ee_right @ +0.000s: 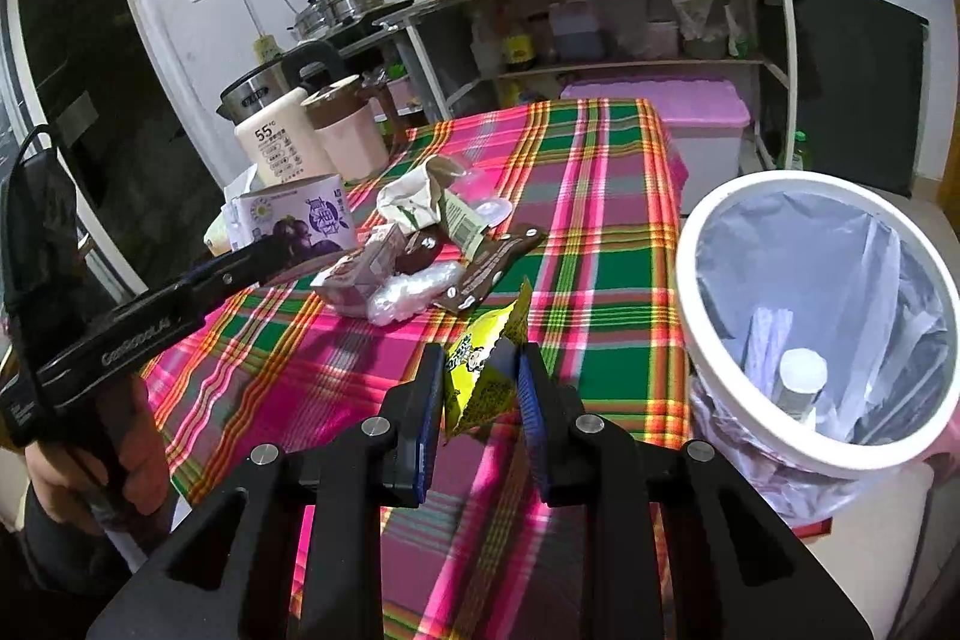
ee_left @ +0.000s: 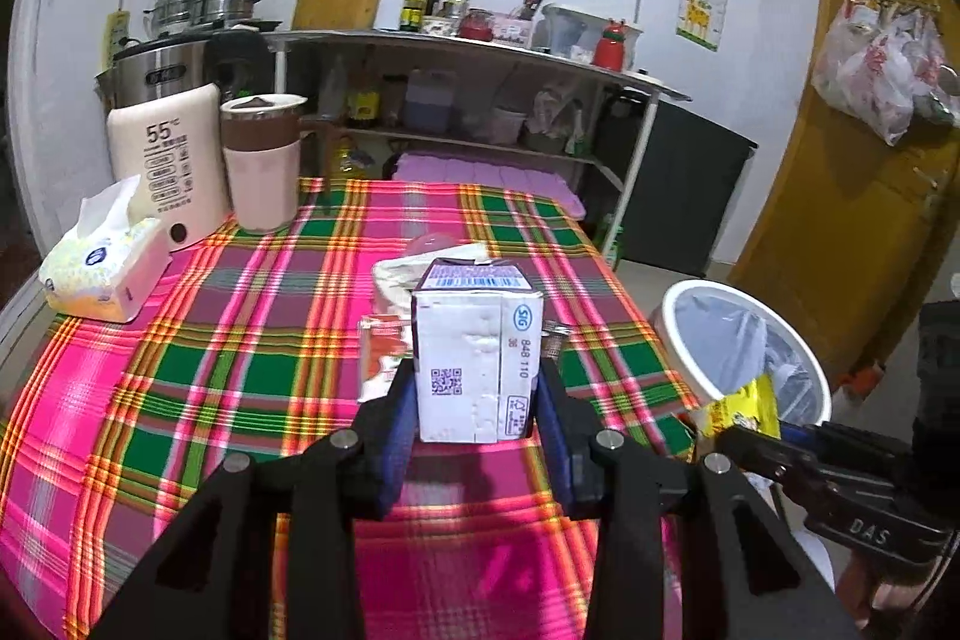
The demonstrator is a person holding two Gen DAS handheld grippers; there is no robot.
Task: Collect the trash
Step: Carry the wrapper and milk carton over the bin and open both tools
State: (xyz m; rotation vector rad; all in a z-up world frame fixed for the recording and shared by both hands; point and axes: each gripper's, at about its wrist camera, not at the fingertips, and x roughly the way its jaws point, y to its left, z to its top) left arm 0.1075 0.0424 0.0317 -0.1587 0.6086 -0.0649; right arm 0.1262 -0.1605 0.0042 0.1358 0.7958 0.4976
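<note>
Sitting clamped between the left gripper's [ee_left: 477, 400] blue pads at the centre of the left wrist view is a white-and-purple drink carton [ee_left: 474, 358], while the right gripper [ee_right: 480, 388] is pinching a yellow snack wrapper [ee_right: 483, 370] just left of the white bin [ee_right: 708, 340], which is already holding a bottle and some paper at the right of that view. Lying uncollected on the plaid tablecloth [ee_right: 600, 196], mid-frame, is a heap of wrappers and crumpled packaging [ee_right: 420, 250], so the job looks partly done.
</note>
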